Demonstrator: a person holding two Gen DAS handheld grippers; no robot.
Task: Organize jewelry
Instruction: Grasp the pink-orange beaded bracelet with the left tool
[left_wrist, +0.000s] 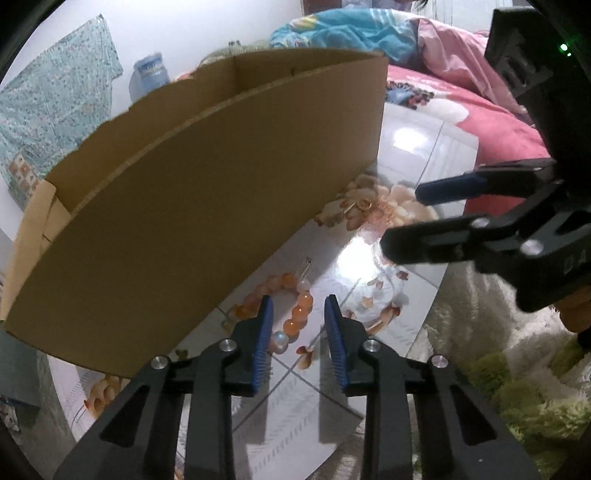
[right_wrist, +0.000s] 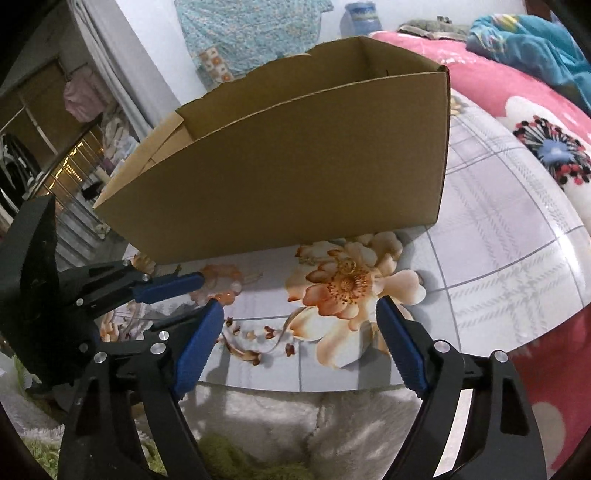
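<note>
While no readable writing shows, left gripper (left_wrist: 299, 310), lower centre, angles down w/ jaws partly open around bead bracelet (left_wrist: 295, 314), no grip seen; right gripper (right_wrist: 299, 314) wide open, empty, near cardboard box (right_wrist: 280, 177).

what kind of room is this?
Likely a home bedroom: a bed with a pink floral cover and rumpled blanket, plus clothes hanging in the background.
</note>
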